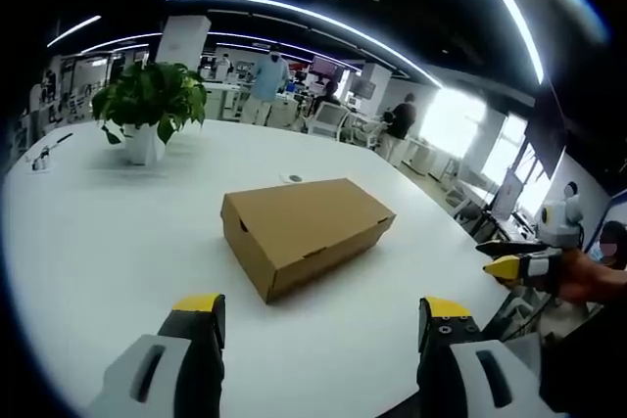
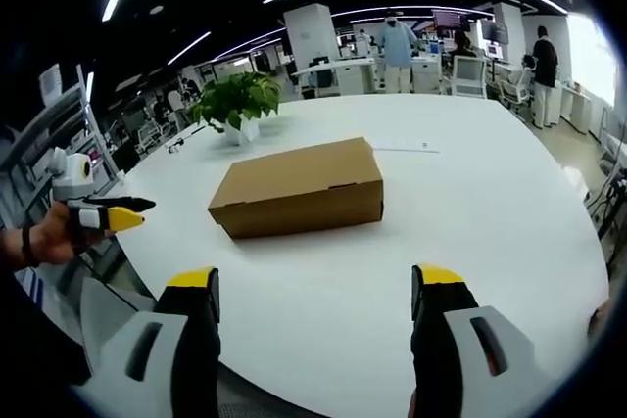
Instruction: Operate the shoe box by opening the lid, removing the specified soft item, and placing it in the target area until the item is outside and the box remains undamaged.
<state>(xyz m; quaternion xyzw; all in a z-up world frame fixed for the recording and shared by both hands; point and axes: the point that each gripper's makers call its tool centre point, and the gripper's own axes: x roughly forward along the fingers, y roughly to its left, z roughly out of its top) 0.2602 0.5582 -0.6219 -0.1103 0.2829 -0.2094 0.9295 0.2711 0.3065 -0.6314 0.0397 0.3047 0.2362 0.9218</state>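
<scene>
Closed shoe box (image 1: 307, 232), contents hidden

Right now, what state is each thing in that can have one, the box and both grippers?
Brown cardboard shoe box: lid closed, flat on the round white table.
Left gripper: open, holding nothing, short of the box.
Right gripper: open, holding nothing, short of the box.
Potted green plant: upright.
</scene>
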